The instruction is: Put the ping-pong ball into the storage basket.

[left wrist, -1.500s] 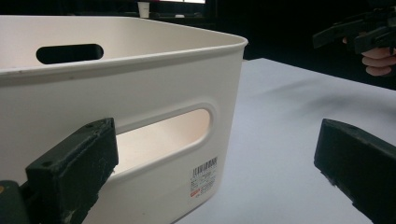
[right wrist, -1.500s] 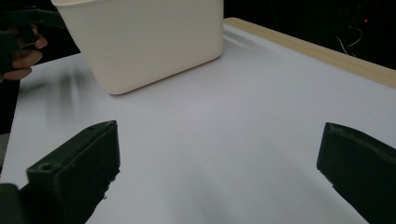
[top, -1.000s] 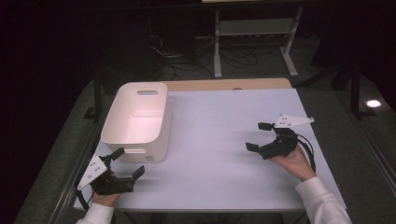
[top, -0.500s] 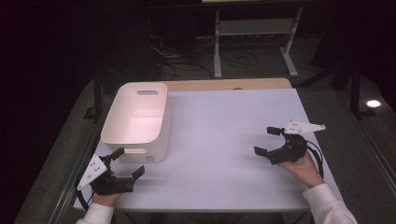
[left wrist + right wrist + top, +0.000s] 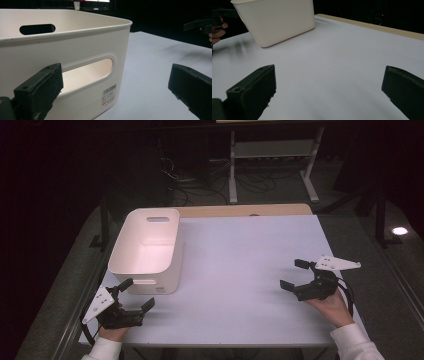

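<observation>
A person at a white bench (image 5: 240, 270) holds a claw in each hand, both spread wide and empty. The left claw (image 5: 134, 296) hovers just off the near short wall of a cream plastic bin (image 5: 147, 247), which stands upright and empty at the bench's left side, open mouth up. From the left claw view, the bin (image 5: 75, 50) lies straight ahead and slightly to the left, its oval handle slot (image 5: 87, 71) facing the jaws. The bin's long axis runs away from the person, near edge to far edge, with a handle slot in each short end. The right claw (image 5: 294, 276) rests well apart near the bench's right edge, pointed leftward across bare surface toward the bin (image 5: 274, 20). The left hand is clearly nearer; any grasp of the near wall or slot looks likeliest to fall to it.
</observation>
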Motion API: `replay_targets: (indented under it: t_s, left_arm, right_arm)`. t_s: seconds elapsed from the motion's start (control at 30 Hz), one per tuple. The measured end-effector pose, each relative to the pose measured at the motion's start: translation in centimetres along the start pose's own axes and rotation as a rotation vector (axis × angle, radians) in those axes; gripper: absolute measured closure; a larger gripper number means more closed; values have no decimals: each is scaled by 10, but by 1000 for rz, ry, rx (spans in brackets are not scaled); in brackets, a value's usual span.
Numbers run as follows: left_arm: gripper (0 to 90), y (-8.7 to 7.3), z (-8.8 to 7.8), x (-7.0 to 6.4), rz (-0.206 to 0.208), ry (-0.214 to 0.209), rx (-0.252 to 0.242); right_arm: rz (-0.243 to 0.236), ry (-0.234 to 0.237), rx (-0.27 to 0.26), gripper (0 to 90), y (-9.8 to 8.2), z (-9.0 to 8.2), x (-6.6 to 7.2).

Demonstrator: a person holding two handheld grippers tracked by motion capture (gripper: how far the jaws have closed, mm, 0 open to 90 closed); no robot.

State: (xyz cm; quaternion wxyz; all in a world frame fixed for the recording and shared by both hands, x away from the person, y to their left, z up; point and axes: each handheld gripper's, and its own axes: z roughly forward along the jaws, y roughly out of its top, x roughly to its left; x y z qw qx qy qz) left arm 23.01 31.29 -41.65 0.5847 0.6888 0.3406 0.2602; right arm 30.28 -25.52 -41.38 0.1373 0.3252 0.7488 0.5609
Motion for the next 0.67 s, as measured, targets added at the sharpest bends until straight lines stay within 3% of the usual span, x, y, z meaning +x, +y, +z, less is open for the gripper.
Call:
replay_targets:
  t_s: [0.23,0.43,0.67]
  left_arm:
    - [0,0,0,0,2,1,2]
    - [0,0,0,0,3,-1,3]
    - [0,0,0,0,0,4,4]
  right_arm:
    - [7,-24,-12,0,-8,-6,-1]
    - [4,-80,-31,0,-14,-13,0]
    - [11,-93,-59,0,-18,-20,-2]
